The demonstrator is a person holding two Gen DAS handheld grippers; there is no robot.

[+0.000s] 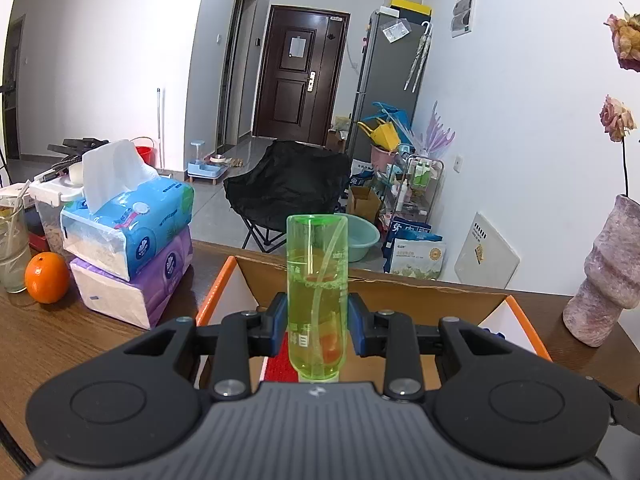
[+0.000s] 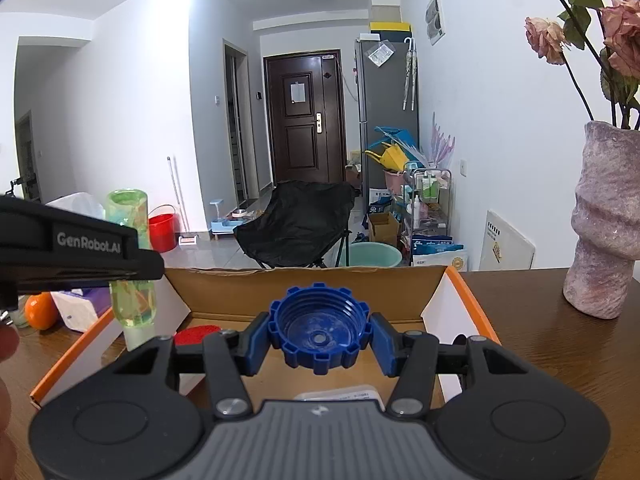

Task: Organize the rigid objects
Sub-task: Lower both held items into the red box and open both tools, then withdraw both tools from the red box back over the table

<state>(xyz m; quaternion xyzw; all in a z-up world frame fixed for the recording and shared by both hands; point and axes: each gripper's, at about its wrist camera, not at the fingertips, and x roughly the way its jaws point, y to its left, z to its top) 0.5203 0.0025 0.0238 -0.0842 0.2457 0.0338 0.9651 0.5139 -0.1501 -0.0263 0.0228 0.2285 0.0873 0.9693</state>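
Nearest, the right gripper [image 2: 320,338] clamped the blue cap [image 2: 319,330] by its ridged rim above the cardboard box [image 2: 436,280]. The left gripper [image 1: 318,322] squeezed the green bottle [image 1: 317,276] mid-body over the box's left edge; both looked light, stiff, the bottle probably slippery.
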